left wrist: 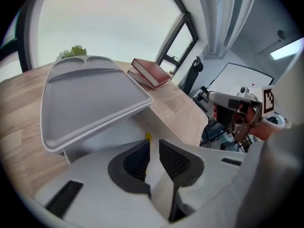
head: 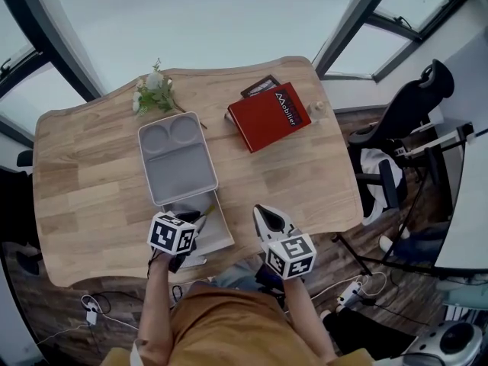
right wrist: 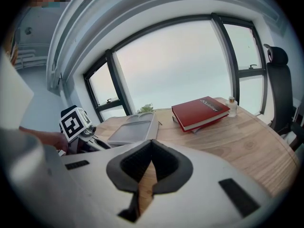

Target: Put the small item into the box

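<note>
A white open box [head: 222, 225] sits at the table's near edge, and a grey lid [head: 177, 157] lies tilted over its far part. My left gripper [head: 196, 227] hangs over the box's open end. In the left gripper view its jaws [left wrist: 154, 152] stand a narrow gap apart, with a small yellow-edged item [left wrist: 147, 137] at their tips, above the box's inside [left wrist: 111, 137] and under the lid [left wrist: 85, 91]. My right gripper [head: 268, 218] is shut and empty near the front edge, with the pads [right wrist: 151, 161] touching.
A red book [head: 268, 114] lies at the back right on another book, with a small bottle [head: 319, 107] beside it. A flower sprig [head: 156, 91] lies behind the lid. An office chair [head: 404, 120] stands off the table's right side.
</note>
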The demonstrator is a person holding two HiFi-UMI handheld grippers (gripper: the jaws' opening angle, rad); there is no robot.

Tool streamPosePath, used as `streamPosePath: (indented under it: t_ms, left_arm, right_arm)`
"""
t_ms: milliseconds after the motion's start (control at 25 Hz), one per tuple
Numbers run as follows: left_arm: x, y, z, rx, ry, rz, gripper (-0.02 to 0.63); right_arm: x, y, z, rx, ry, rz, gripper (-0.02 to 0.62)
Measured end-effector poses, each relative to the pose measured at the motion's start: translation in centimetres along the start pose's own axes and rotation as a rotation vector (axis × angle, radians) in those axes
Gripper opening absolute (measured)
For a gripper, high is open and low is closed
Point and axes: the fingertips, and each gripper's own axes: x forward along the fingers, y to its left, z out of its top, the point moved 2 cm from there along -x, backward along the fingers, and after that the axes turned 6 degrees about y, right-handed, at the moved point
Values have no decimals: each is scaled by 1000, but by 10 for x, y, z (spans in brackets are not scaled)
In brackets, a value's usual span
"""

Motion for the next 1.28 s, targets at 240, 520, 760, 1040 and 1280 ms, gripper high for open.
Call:
streamPosePath:
  t_ms: [240, 520, 760, 1040, 1280]
  left_arm:
    - [-21, 1, 13, -133, -184, -71, 51]
    - [-46, -14, 26, -131, -315, -93, 6]
    - [-81, -42, 42, -51, -488, -151, 6]
    - [-126, -56, 53, 37, -664, -107, 6]
    - [-163, -51, 47, 25, -816, 27, 6]
  right_arm:
    - [-1, 14, 7, -26, -15, 27, 5]
    - [-8, 32, 16, -57, -49, 53, 5]
    - [-18, 49, 34, -96, -131, 59, 5]
    - [-28, 69, 50, -121, -198, 66, 5]
    - [-43, 85, 53, -144, -245, 54, 5]
